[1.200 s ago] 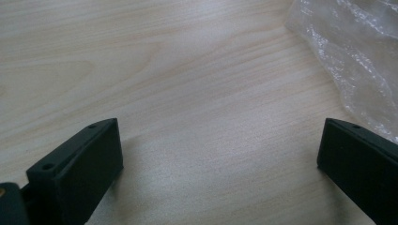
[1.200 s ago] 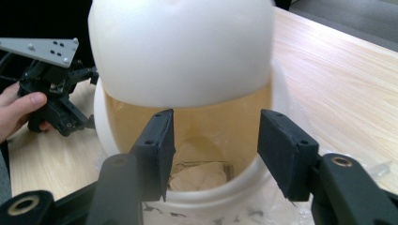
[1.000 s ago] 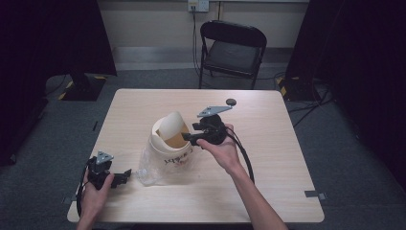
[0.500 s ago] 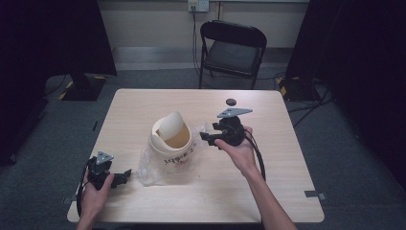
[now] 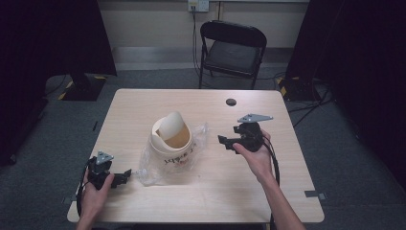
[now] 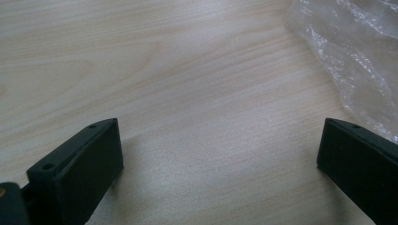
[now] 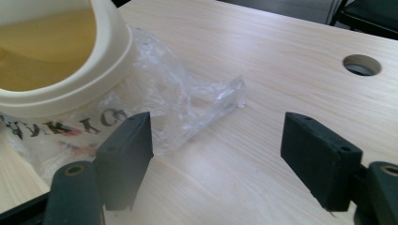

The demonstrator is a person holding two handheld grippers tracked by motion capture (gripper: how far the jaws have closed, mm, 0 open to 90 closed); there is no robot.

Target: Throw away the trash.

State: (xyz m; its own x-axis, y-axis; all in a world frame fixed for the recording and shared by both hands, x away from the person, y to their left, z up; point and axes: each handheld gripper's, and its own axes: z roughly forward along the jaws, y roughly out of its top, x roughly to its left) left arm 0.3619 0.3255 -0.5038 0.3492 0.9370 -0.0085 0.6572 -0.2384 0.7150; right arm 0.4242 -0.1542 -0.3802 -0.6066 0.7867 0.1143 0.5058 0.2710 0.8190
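A cream bin [image 5: 171, 139] with a swing lid stands mid-table inside a loose clear plastic bag [image 5: 154, 167]. My right gripper [image 5: 224, 142] hovers to the right of the bin and points left at it. Its jaws have just been opening and hold nothing. In the right gripper view the gripper [image 7: 216, 140] is open, with the bag's crumpled edge [image 7: 187, 105] on the table ahead and the bin [image 7: 61, 70] at the upper left. My left gripper [image 5: 125, 173] rests near the front left edge, open [image 6: 220, 154] over bare wood, with the bag [image 6: 356, 56] just beyond its right jaw.
The wooden table [image 5: 143, 105] has a round cable hole [image 5: 231, 102] at the back right, also seen as the hole [image 7: 361, 64] in the right gripper view. A black folding chair [image 5: 232, 48] stands behind the table. Cables trail from both grippers off the front edge.
My right gripper has pulled back from the bin's rim toward the right, and its jaws stand wider apart. The left gripper has kept still.
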